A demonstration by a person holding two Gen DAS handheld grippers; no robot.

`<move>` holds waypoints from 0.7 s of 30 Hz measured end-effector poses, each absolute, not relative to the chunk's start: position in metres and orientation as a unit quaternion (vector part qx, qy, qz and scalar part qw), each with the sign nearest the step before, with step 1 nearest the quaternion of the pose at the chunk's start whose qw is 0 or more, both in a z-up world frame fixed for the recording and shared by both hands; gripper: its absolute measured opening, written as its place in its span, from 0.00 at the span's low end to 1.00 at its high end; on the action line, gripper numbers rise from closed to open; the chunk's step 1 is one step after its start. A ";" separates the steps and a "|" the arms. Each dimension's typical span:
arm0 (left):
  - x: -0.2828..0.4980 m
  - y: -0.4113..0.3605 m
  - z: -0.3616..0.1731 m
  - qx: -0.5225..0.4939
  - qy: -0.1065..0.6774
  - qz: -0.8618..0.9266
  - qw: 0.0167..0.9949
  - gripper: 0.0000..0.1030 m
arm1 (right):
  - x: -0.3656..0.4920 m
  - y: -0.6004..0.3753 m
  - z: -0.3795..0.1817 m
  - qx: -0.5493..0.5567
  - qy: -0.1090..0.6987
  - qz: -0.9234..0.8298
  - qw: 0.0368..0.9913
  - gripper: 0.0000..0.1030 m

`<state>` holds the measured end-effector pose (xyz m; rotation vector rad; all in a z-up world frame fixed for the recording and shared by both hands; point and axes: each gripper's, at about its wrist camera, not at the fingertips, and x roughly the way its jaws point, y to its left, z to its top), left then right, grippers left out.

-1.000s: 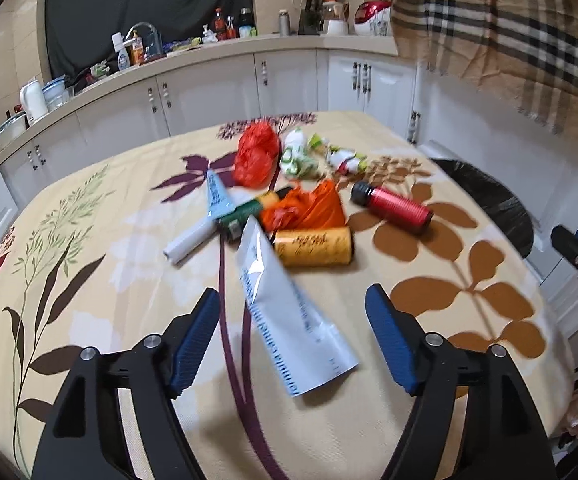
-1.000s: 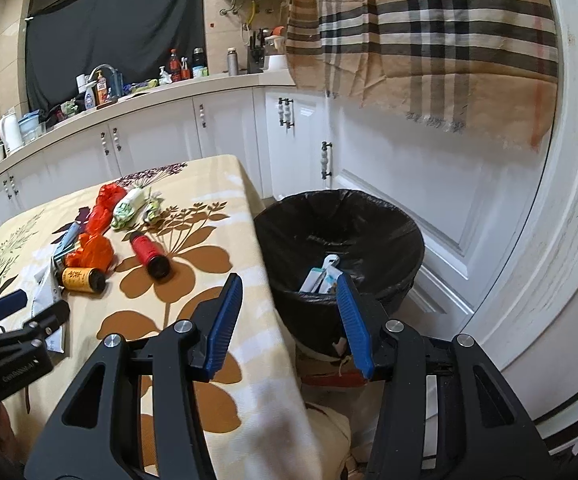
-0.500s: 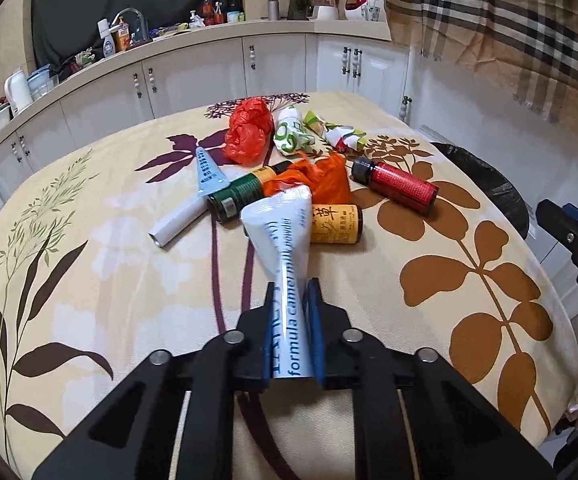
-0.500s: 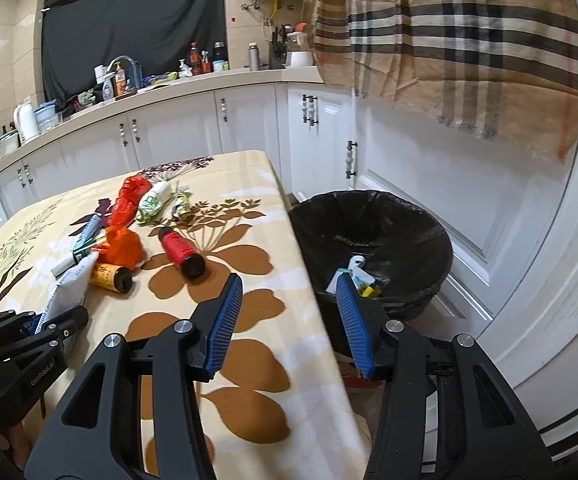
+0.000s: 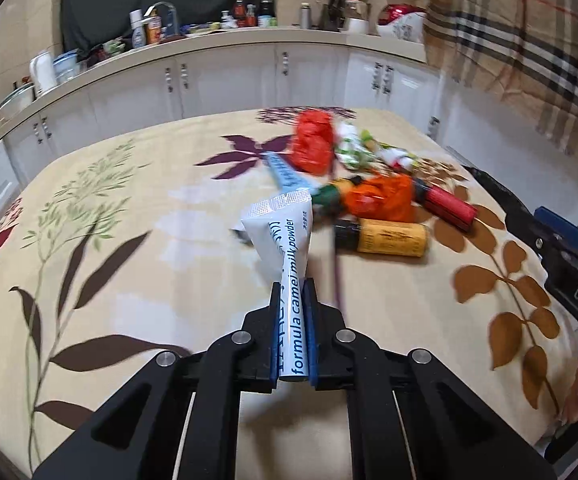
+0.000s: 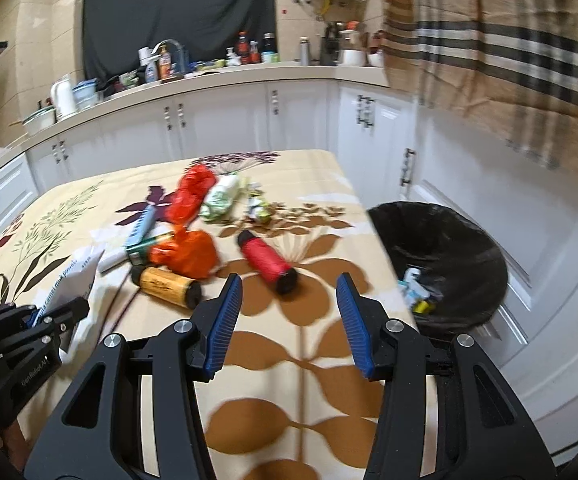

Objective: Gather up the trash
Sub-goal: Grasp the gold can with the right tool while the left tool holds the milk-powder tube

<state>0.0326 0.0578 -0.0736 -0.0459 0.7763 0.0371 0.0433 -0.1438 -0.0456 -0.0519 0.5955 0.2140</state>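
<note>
White foil sachet (image 5: 287, 240), printed "formula camel milk powder", is clamped between the blue pads of the left claw (image 5: 293, 332) at frame centre, its sealed end sticking up and forward, clear of the tabletop (image 5: 149, 272). Right claw (image 6: 289, 320) has its jaws wide apart, nothing between them, hovering over the near right part of the cloth.

Step in hand, as I read it: first pick made, carry to the bin pending. Black-lined trash bin (image 6: 449, 248) sits off the tabletop's right edge, centre right in the right wrist view, with some litter already at its bottom.

Left on the tabletop, clustered mid-frame: red bottle (image 6: 267, 262), yellow can (image 6: 167, 282), orange plastic bag (image 6: 189, 252), red plastic bag (image 6: 191, 194), blue tube (image 6: 141, 226), green-and-white wrappers (image 6: 221, 198).

Next move calls for swinging the left claw rightward past the right claw, over the bin mouth, then releasing. The right claw is nearest the red bottle; a round body likely rolls, so grip across its width.
</note>
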 end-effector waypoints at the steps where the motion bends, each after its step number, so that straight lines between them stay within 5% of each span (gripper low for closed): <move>1: 0.033 0.063 -0.073 -0.025 0.378 0.023 0.925 0.10 | 0.046 -0.138 -0.046 -0.029 0.295 0.112 0.949 0.46; 21: 0.042 0.153 -0.074 -0.077 0.374 0.102 0.918 0.10 | 0.083 -0.069 -0.058 -0.070 0.362 0.181 0.912 0.52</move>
